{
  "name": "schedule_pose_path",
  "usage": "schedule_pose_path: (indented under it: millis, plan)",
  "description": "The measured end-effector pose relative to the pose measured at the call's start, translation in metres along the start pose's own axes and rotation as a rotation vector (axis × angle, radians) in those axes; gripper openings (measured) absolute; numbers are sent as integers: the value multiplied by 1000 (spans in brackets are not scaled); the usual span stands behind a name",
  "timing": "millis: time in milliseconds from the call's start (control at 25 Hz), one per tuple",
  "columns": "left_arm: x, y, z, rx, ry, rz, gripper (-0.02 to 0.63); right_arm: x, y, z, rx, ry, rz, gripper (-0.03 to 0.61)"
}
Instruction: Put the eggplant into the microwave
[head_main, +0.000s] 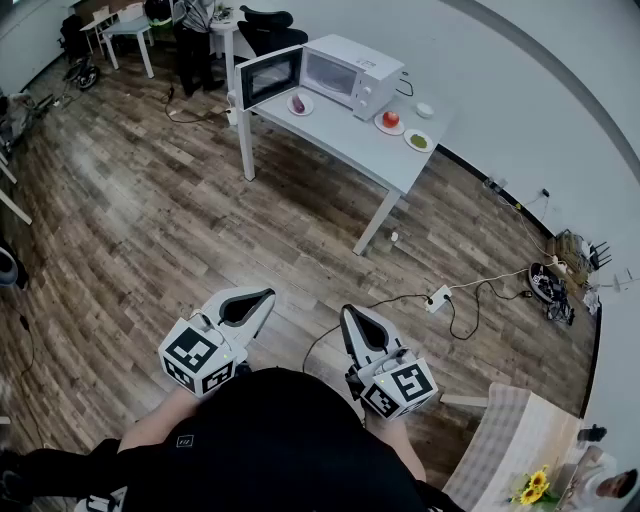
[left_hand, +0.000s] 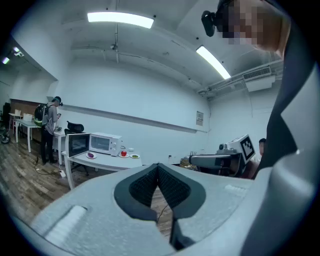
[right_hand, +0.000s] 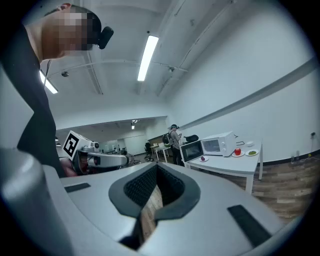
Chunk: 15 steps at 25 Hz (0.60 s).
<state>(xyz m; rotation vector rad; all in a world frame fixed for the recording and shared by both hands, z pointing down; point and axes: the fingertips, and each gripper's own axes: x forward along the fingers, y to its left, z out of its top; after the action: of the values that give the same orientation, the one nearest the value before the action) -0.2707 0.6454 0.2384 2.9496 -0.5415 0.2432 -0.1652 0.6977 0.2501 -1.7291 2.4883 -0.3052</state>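
Note:
The eggplant (head_main: 299, 103) is small and purple and lies on a plate on the white table (head_main: 345, 140), far across the room. Behind it stands the white microwave (head_main: 345, 75) with its door (head_main: 270, 77) swung open. Both grippers are held close to my body, far from the table. My left gripper (head_main: 268, 293) is shut and empty, its tips meeting (left_hand: 158, 166). My right gripper (head_main: 346, 310) is also shut with nothing in it (right_hand: 157, 166). The left gripper view shows the eggplant (left_hand: 91, 155) and microwave (left_hand: 100, 143) small at the left; the right gripper view shows the eggplant (right_hand: 203, 159) at the right.
A red fruit (head_main: 390, 119), a plate of greens (head_main: 418, 141) and a white bowl (head_main: 425, 110) share the table. A person (head_main: 195, 30) stands behind it near chairs. Cables and a power strip (head_main: 437, 299) lie on the wood floor. A cloth-covered table (head_main: 510, 440) is at my right.

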Motion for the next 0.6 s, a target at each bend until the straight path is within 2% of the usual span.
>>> schedule_pose_path:
  millis: [440, 600]
  plan:
    - [31, -44, -2, 5, 15, 0, 6, -47, -28, 4, -14, 12, 14, 14]
    - [49, -63, -5, 4, 26, 18, 6, -72, -43, 9, 25, -10, 44, 14]
